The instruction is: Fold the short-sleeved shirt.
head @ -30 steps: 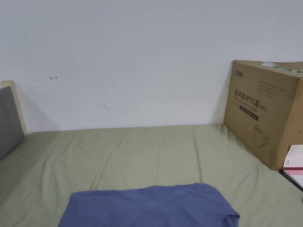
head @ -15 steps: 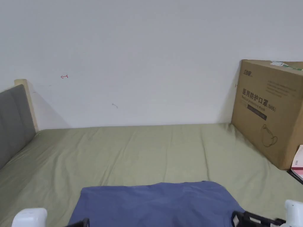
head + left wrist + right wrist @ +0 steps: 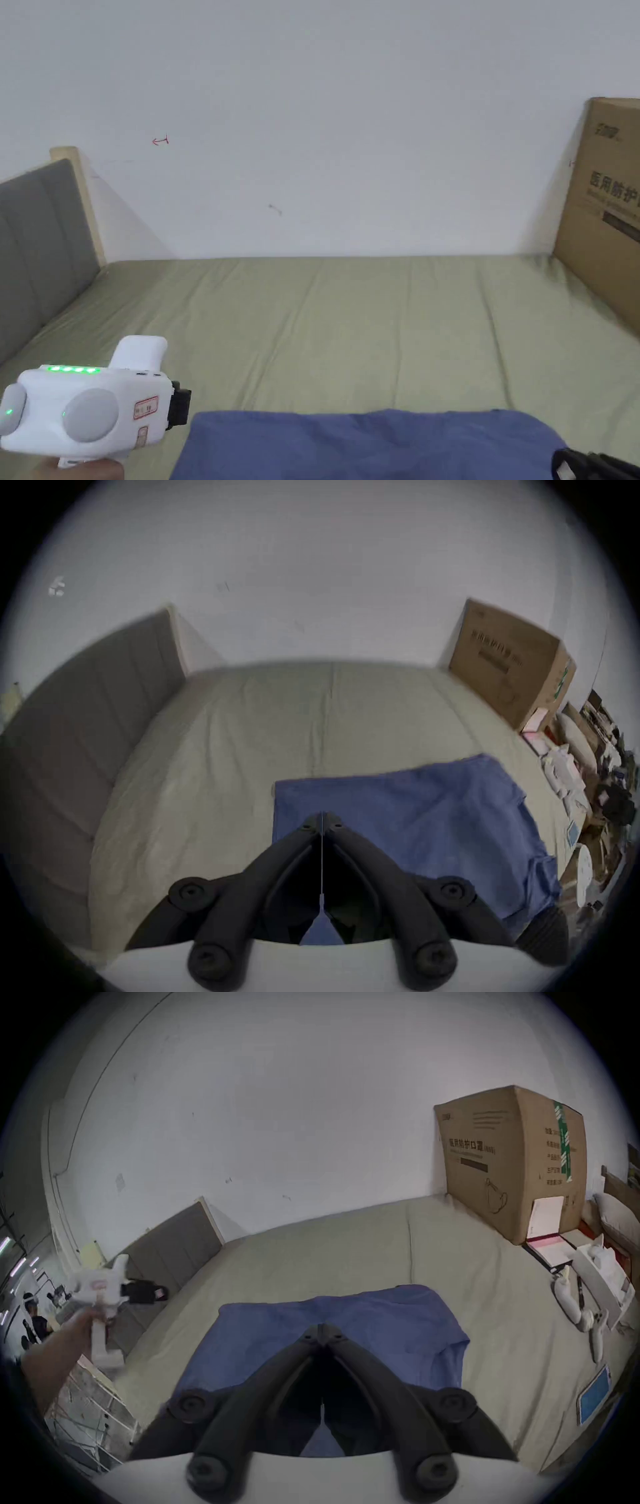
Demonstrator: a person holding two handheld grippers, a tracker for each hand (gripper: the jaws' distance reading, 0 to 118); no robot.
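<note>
A blue short-sleeved shirt point(image 3: 375, 445) lies flat on the green bed sheet point(image 3: 350, 325), near the front edge. My left gripper point(image 3: 180, 405), a white body in a hand, hovers just left of the shirt's far left corner. In the left gripper view its jaws point(image 3: 322, 817) are pressed together with nothing between them, above the shirt point(image 3: 415, 812). The right gripper point(image 3: 594, 465) pokes in at the shirt's right end. In the right gripper view its jaws point(image 3: 322, 1329) are also shut and empty over the shirt point(image 3: 363, 1317); the left gripper point(image 3: 100, 1290) shows far left.
A big cardboard box point(image 3: 609, 206) stands on the bed at the right against the white wall. A grey headboard point(image 3: 37, 250) closes the left end. Papers, white controllers point(image 3: 571, 1310) and a blue flat item point(image 3: 594, 1395) lie along the bed's right side.
The head camera has swung left and the picture shifted. My left gripper has risen into view at the lower left. The right gripper's jaws stay at the lower right edge. The shirt lies as before.
</note>
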